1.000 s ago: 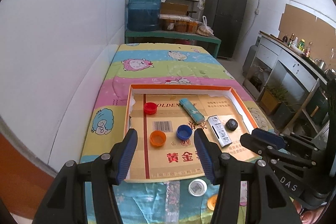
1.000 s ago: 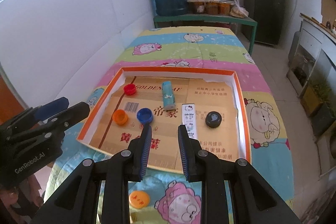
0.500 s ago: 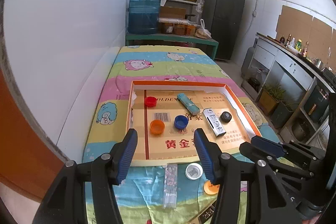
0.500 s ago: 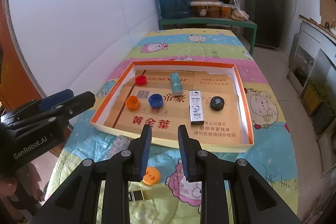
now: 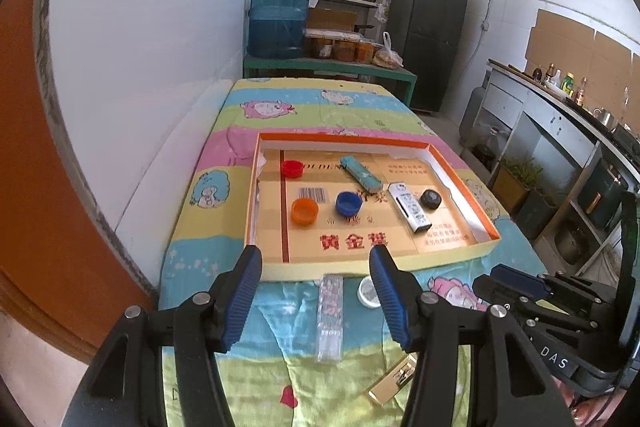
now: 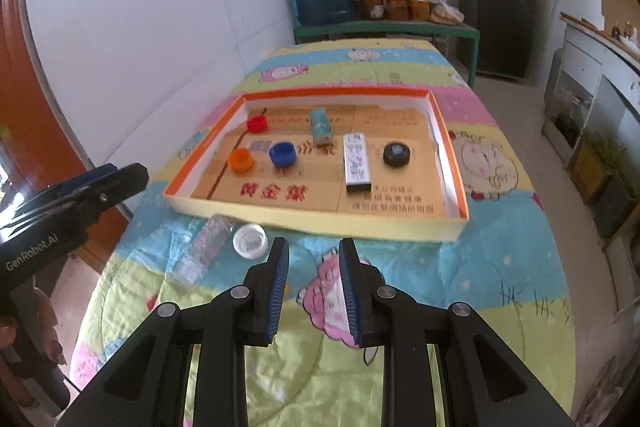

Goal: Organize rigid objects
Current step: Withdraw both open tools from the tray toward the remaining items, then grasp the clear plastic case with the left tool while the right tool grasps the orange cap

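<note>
Already the box (image 5: 256, 227) holds six pieces; from the left wrist, the wide, empty left gripper (image 5: 316, 287) faces the clear case (image 5: 330, 315) at the box's near edge. From the right wrist, the right gripper (image 6: 313, 277), nearly closed and empty, hovers near the white cap (image 6: 250, 241), also still outside.

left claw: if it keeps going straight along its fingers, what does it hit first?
Probably the clear plastic rectangular case lying on the cartoon-print cloth, centred between the open left claw fingers, short of the orange-rimmed cardboard tray. Depth is uncertain through the fisheye.
</note>
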A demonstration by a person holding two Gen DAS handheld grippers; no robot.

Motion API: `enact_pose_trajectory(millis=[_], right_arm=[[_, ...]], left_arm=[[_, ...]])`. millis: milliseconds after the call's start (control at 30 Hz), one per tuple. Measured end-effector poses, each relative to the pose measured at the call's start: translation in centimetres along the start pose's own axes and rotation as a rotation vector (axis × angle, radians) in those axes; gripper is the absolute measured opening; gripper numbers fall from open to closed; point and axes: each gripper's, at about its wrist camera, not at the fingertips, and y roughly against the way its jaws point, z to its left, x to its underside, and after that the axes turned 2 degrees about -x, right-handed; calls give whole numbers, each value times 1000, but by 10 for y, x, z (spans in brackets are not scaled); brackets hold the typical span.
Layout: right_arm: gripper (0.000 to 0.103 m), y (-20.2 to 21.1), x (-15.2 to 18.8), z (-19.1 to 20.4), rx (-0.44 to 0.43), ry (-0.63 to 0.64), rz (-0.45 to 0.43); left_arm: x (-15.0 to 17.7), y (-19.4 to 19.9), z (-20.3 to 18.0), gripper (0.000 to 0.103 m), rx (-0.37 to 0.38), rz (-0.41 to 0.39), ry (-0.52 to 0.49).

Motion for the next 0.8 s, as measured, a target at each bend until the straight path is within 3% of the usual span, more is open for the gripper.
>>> enact_pose_trajectory(millis=[433, 600, 800], right_arm=[[27, -21, 17, 12, -42, 16, 70], [33, -33, 22, 20, -61, 36, 106], [34, -46, 26, 26, -67, 54, 137]], left_arm=[[29, -22, 1, 56, 22, 89, 10], [36, -38, 1, 56, 14, 135, -1], [41, -57, -3, 56, 5, 181, -32]])
